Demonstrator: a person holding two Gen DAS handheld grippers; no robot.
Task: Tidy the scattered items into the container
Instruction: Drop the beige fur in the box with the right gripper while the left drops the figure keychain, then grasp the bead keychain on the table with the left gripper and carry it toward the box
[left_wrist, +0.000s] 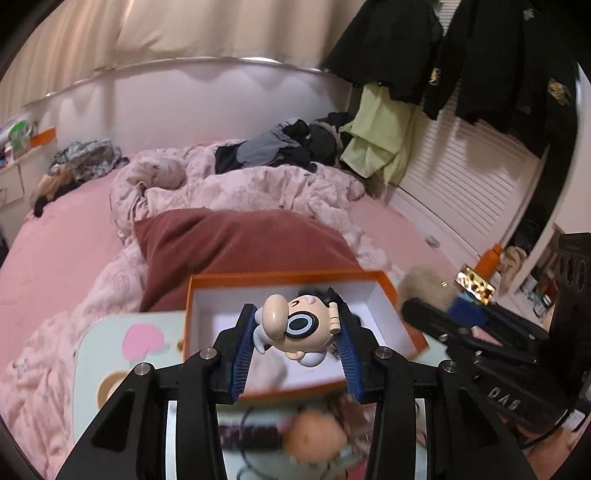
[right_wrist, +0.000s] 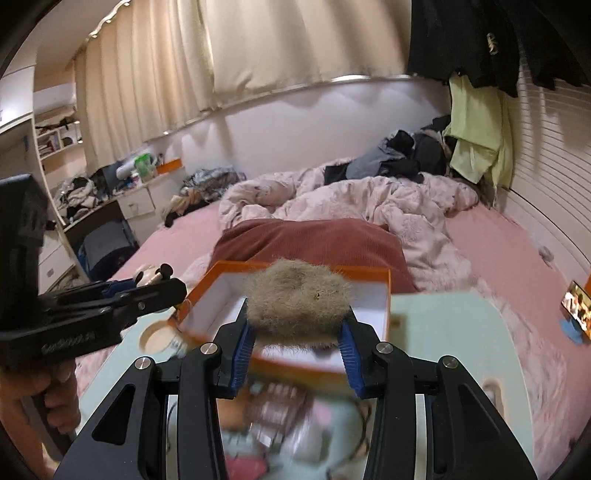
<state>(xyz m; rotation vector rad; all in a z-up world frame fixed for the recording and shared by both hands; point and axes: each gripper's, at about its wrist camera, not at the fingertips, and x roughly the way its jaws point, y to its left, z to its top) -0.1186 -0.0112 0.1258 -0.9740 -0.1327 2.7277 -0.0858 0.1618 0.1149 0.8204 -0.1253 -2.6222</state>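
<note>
Black gripper arms with blue ribbed pads fill the bottom of both wrist views, each angled downward over a pale green tray table (right_wrist: 454, 325) that stands on a pink bed. Between them sits the largest task thing, an orange box (left_wrist: 388, 288) with a white inside, open at the top, resting toward the far edge of the tray table with a dark red cushion (left_wrist: 240, 240) just behind it. In the left view the left gripper (left_wrist: 298, 334) has its jaws partly closed, both pads pressing on a small cartoon figurine (left_wrist: 295, 325): a cream-coloured head with a big rounded nose, one large black-ringed eye, dark hair and white feet, lying tilted sideways between the pads. It is held in the air in front of the box's near wall, above the near part of the tray table. The right gripper (right_wrist: 297, 332) is likewise partly closed, its pads squeezing a shaggy tan-grey fur ball (right_wrist: 297, 301) from both sides; the ball bulges above the pads and hangs over the box's near wall. Each gripper shows at the side of the other's view, the left one with a person's hand (right_wrist: 55, 391) wrapped around its grip. Below the pads, on the near part of the tray table, lie more small items, too blurred to tell apart. A lit phone (right_wrist: 576, 310) lies on the bed well to the right.
</note>
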